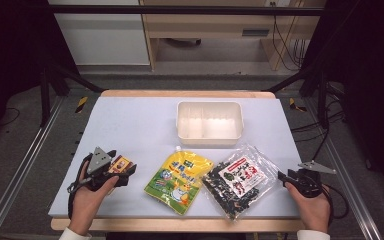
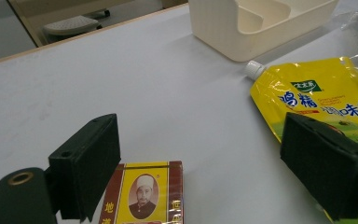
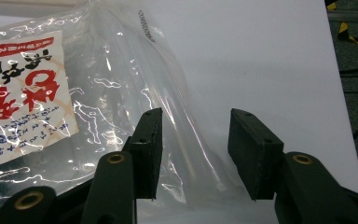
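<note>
**Both grippers at the near edge, jaws apart**

At the table's (image 1: 130, 120) near edge, the left gripper (image 1: 122, 175) stands released: its jaws straddle the small red-and-yellow box (image 2: 144, 193) without pressing it. The box lies left of the yellow spouted pouch (image 1: 179, 181). Right of that pouch lies the clear seaweed bag (image 1: 237, 181); the right gripper (image 3: 195, 154) rests at its right edge, jaws parted, the bag's clear corner between them, ungripped. Beyond the pouch stands the white two-compartment tray (image 1: 209, 137).
</note>
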A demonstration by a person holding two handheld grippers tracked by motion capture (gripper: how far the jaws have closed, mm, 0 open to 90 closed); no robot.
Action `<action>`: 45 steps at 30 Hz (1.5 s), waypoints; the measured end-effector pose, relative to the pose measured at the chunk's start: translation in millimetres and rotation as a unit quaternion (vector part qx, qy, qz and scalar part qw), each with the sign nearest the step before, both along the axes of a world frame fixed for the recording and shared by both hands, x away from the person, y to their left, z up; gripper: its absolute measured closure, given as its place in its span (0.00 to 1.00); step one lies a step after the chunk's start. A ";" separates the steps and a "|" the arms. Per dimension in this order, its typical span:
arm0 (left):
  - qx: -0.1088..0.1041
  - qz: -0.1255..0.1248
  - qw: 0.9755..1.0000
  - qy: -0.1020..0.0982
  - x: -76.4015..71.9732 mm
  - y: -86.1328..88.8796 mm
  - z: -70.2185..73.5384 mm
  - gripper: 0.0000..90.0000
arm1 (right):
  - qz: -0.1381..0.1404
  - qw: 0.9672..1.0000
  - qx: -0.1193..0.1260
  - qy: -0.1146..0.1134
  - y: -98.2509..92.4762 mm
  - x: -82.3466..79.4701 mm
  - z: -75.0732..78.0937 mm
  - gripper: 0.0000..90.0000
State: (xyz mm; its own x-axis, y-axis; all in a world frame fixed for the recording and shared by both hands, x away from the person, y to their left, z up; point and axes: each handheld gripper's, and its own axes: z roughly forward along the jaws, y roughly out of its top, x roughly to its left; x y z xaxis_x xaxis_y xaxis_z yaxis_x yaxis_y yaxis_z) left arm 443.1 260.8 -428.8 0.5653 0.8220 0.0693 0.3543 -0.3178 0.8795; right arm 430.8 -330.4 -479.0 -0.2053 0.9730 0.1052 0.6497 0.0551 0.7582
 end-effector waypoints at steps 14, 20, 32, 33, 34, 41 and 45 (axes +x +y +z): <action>0.001 0.001 1.000 0.002 0.0 -0.1 0.4 0.23 | 0.031 0.999 -0.021 0.005 5.3 -2.5 0.2 0.90; 0.000 0.002 1.000 0.004 -0.2 0.1 0.4 0.23 | 0.044 0.999 -0.017 0.005 5.8 -4.8 2.9 0.99; 0.000 -0.010 1.000 0.009 -5.2 3.8 5.9 0.25 | 0.088 0.993 -0.022 -0.069 1.9 -30.9 72.8 1.00; -0.003 -0.013 1.000 0.008 -5.7 3.3 7.9 0.25 | 0.093 0.993 -0.021 -0.075 1.6 -31.5 80.5 1.00; -0.005 -0.016 1.000 0.009 -5.8 2.7 9.3 0.25 | 0.101 0.991 -0.027 -0.085 1.5 -31.7 93.6 1.00; 0.005 -0.044 0.999 0.017 -5.3 -5.8 18.9 0.26 | 0.178 0.974 -0.070 -0.122 24.6 -20.8 173.2 1.00; 0.034 -0.072 0.997 0.018 -4.7 -11.1 34.9 0.25 | 0.214 0.964 -0.090 -0.127 42.4 -17.0 199.6 1.00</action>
State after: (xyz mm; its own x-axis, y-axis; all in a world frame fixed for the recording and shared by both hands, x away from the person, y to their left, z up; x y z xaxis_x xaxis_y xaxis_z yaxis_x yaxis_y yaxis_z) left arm 438.4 249.7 -393.9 0.6802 0.7261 0.1010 0.3308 -0.4269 0.8416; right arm 413.8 -288.0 -279.3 -0.5898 0.7907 -0.1642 0.3319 0.4227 0.8433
